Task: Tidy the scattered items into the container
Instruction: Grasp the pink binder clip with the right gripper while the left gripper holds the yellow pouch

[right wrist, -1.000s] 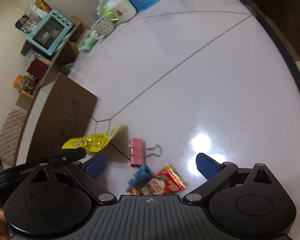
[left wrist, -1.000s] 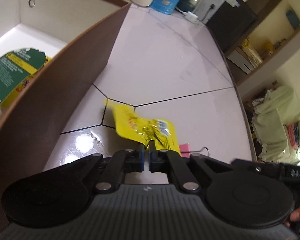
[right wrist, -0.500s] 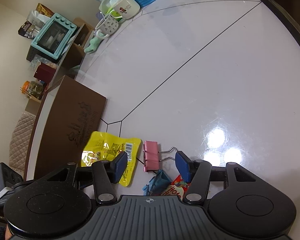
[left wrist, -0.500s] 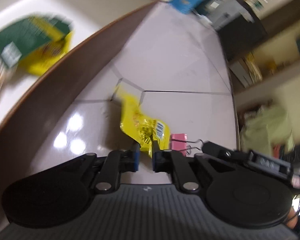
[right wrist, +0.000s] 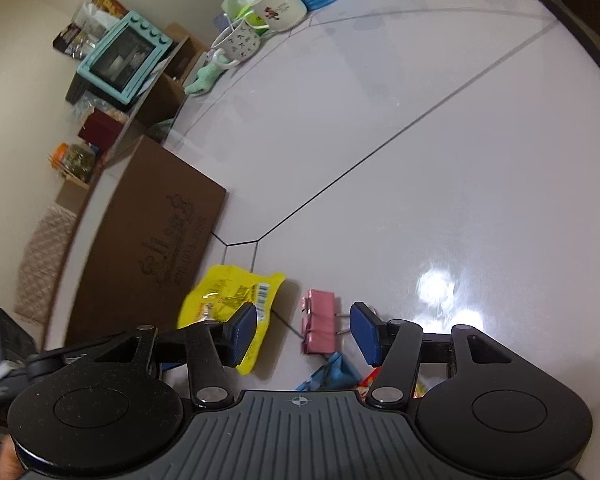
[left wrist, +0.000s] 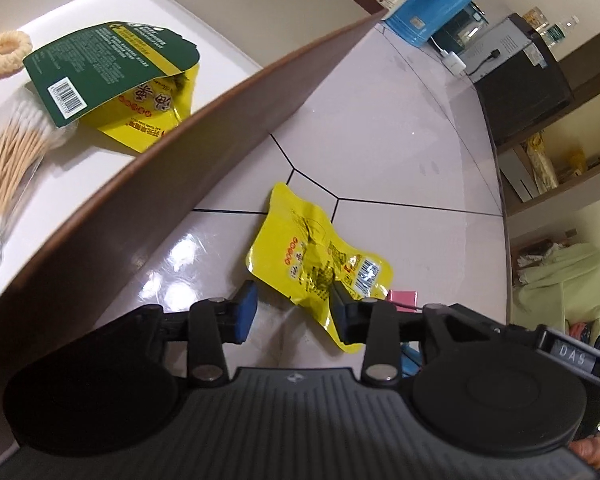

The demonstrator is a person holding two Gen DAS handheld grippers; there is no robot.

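Observation:
A yellow snack packet (left wrist: 316,256) lies flat on the white table beside the brown box (left wrist: 228,120); it also shows in the right wrist view (right wrist: 228,296). My left gripper (left wrist: 294,312) is open and empty just above the packet's near end. My right gripper (right wrist: 304,334) is open around a pink binder clip (right wrist: 319,326), which lies on the table between the fingers. A blue wrapper (right wrist: 336,372) and a red packet (right wrist: 372,380) lie under the right gripper, partly hidden. The box (right wrist: 140,256) holds a green packet (left wrist: 108,64), cotton swabs (left wrist: 8,152) and a ring (left wrist: 4,52).
Mugs (right wrist: 278,6), a blue container (left wrist: 440,0) and a teal toy oven (right wrist: 124,60) stand at the table's far side. A black appliance (left wrist: 520,80) sits past the table's edge.
My left gripper opened and let go of the yellow packet, which now lies on the table beside the box. My right gripper moved forward and stands around the pink clip.

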